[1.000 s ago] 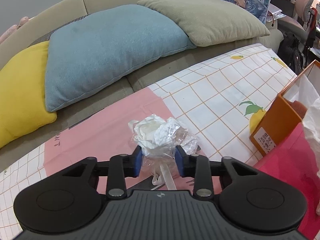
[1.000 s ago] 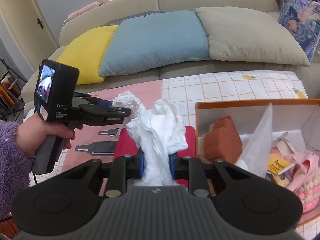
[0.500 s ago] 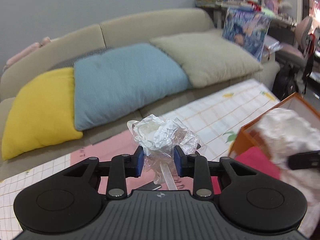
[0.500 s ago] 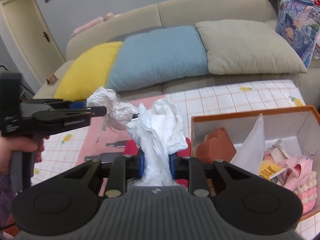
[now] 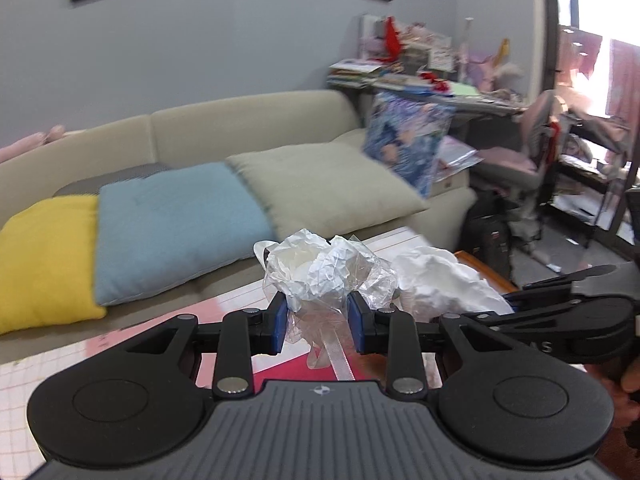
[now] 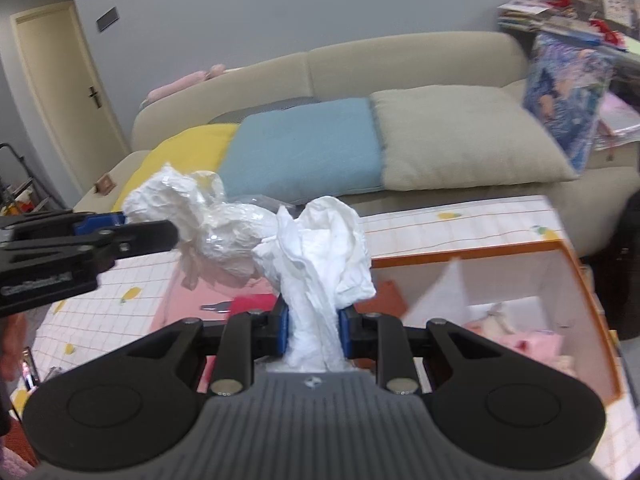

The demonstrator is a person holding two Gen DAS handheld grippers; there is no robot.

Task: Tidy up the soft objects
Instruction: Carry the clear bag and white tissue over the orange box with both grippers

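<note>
My left gripper is shut on a crumpled clear plastic wrap with a ribbon hanging from it, held up in the air. It also shows in the right wrist view, left of centre. My right gripper is shut on a crumpled white tissue paper, lifted above the table. The tissue paper also shows in the left wrist view, just right of the wrap. The two bundles are close together, nearly touching. An orange box with pink soft items inside sits at the right.
A beige sofa with yellow, blue and grey-green cushions stands behind the table. The table has a checked lemon-print cloth. A red item lies below the grippers. Cluttered shelves and a chair stand at far right.
Both grippers have risen and tilted upward with their bundles. They have come closer together, so the wrap and the tissue paper are now side by side.
</note>
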